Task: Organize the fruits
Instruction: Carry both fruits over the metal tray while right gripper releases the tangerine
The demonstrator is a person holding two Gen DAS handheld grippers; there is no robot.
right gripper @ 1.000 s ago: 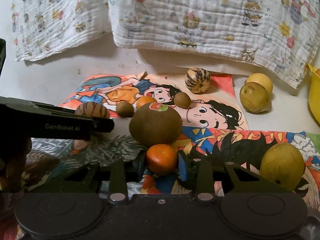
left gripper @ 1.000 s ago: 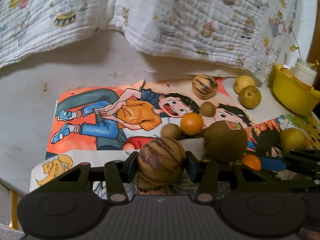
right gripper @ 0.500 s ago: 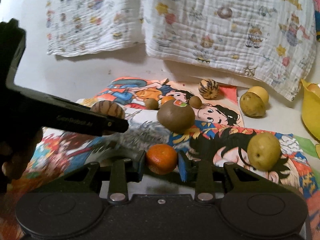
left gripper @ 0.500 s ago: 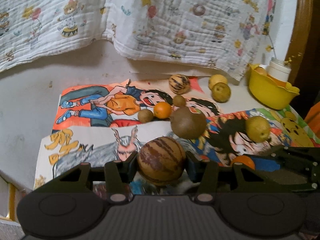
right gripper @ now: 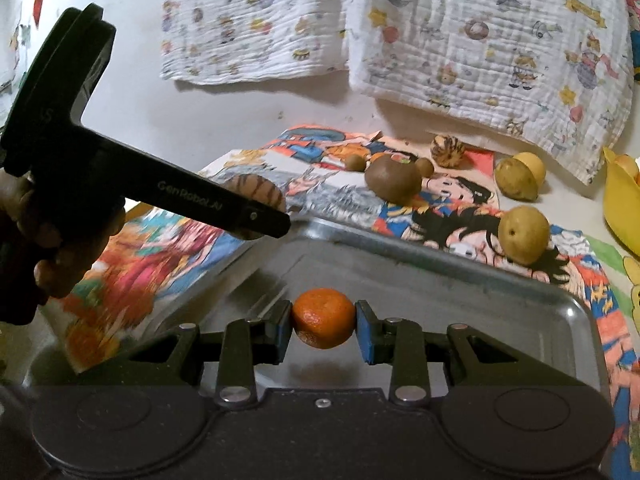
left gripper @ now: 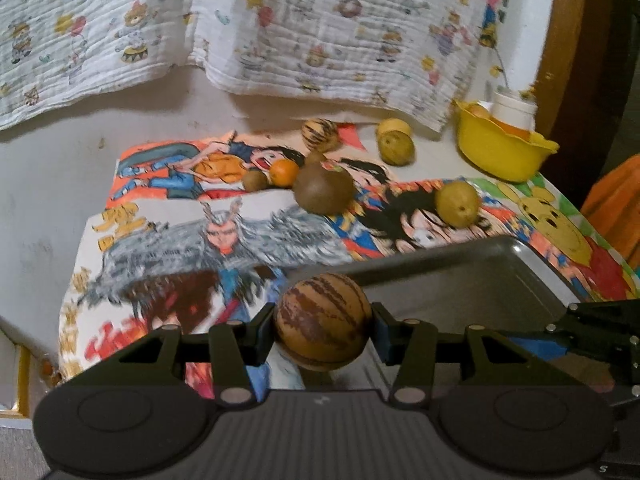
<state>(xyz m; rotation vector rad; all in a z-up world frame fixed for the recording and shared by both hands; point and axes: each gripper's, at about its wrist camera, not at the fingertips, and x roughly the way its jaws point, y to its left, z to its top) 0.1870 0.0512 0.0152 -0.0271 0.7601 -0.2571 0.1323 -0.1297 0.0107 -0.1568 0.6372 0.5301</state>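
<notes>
My left gripper (left gripper: 323,322) is shut on a brown striped round fruit (left gripper: 322,320) and holds it in the air over the near left corner of a metal tray (left gripper: 500,264). My right gripper (right gripper: 323,324) is shut on a small orange (right gripper: 323,323) and holds it above the tray (right gripper: 460,280). The left gripper and its striped fruit (right gripper: 256,192) also show at the tray's left edge in the right wrist view. Several fruits lie on the cartoon posters beyond: a big brown fruit (left gripper: 323,190), a yellow-green pear (left gripper: 457,203), an orange (left gripper: 284,172), a second striped fruit (left gripper: 320,135).
A yellow bowl (left gripper: 500,152) with fruit stands at the far right by a white jar (left gripper: 514,110). Two yellow fruits (left gripper: 395,142) lie near the hanging printed cloth (left gripper: 280,28). The table's left edge drops off near the posters.
Both grippers have pulled back and up from the fruit pile, each carrying its fruit. The metal tray has come into view beneath them.
</notes>
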